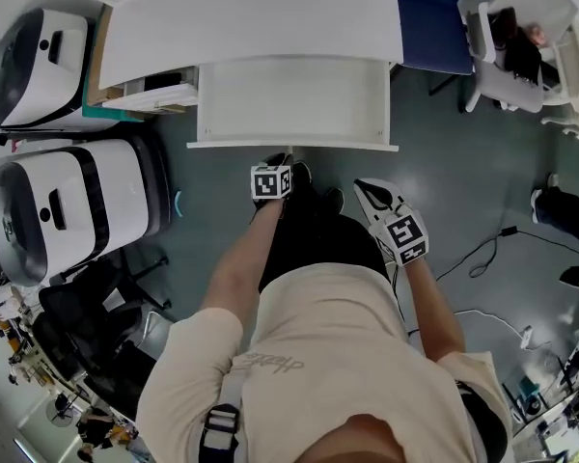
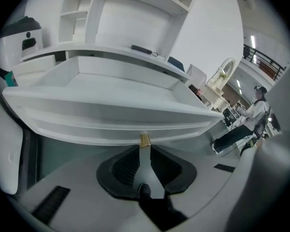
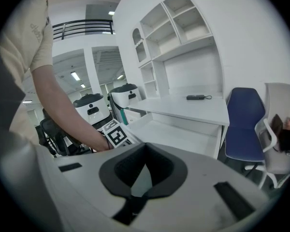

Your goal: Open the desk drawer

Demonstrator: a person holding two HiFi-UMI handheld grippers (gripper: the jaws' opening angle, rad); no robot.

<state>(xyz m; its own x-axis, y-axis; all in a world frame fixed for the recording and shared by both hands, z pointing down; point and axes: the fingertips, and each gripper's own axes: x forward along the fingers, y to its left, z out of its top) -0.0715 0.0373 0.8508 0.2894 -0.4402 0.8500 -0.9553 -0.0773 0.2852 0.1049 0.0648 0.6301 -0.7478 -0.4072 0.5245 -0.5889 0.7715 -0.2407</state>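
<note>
Gripping a small brass knob (image 2: 145, 139) on the lower edge of the drawer front, the left gripper (image 1: 287, 160) has its jaws pinched together on it, and the left gripper view shows the knob right at the jaw tips. The desk drawer (image 1: 289, 99) stands pulled well out from under the white desk (image 1: 251, 17), its pale interior bare. The right gripper (image 1: 370, 189) hangs near the drawer's right corner but apart from it, jaws closed with nothing between them. Two white hooded machines (image 1: 53, 210) stand to the left of the desk, and a blue chair (image 1: 439, 17) sits at its right end. A slim black device (image 3: 197, 97) with a cord lies on the desktop.
</note>
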